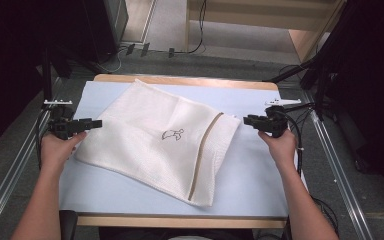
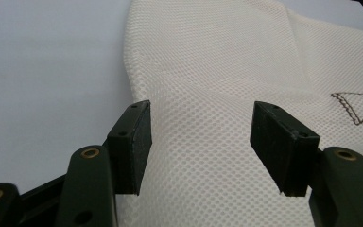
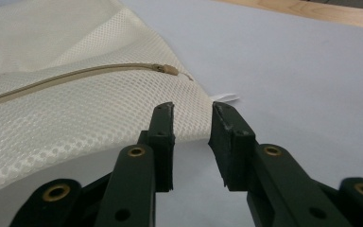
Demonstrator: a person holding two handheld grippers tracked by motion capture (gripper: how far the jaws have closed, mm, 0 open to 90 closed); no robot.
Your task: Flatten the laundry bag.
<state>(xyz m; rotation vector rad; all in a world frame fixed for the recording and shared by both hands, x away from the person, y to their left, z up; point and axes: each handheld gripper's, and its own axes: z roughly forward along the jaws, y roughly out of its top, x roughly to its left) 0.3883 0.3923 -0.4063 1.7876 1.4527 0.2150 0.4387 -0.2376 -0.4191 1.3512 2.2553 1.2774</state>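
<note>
A white mesh laundry bag (image 1: 150,115) lies flat and askew on the pale blue table top (image 1: 252,175). A beige zipper (image 1: 204,150) runs along its right side, and a small dark bird outline (image 1: 172,134) marks its middle. My left gripper (image 1: 95,123) is at the bag's left edge; in its own view the left gripper (image 2: 201,118) stands wide open over the mesh (image 2: 217,56). My right gripper (image 1: 247,120) is at the bag's right corner. In its own view the right gripper (image 3: 193,113) is open a little, just short of the corner, near the zipper pull (image 3: 170,69).
A small white tag (image 3: 224,98) sticks out at the bag's corner. Bare table surface lies to the right of and in front of the bag. Metal rails (image 1: 337,165) run along both table sides, and cables (image 1: 195,47) lie on the floor beyond the far edge.
</note>
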